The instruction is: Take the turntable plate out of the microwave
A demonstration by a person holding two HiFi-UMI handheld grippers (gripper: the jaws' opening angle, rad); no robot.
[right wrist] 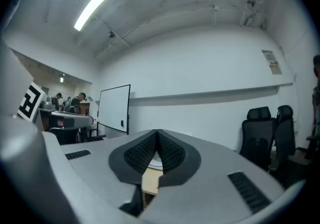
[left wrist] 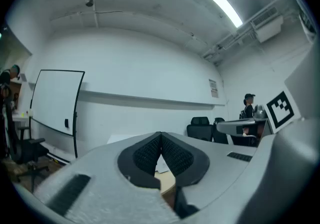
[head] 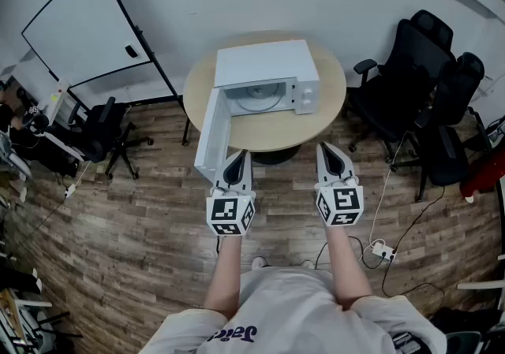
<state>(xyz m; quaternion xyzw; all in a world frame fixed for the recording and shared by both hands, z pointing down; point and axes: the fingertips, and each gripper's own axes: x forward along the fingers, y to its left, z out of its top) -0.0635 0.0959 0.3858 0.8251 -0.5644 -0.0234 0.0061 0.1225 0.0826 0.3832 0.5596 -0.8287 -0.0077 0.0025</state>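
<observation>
On the round surface (head: 272, 136) the microwave (head: 264, 65) stands with its door (head: 213, 132) already open, and the plate (head: 259, 95) lies inside, untouched. Left gripper (head: 239, 157) and right gripper (head: 325, 149) hang short of it, fingers pressed together, empty; reaching in and lifting it out remain.

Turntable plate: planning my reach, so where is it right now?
Head view, centre: the turntable plate sits inside the open microwave on the round table, between its swung-out door and control panel.
</observation>
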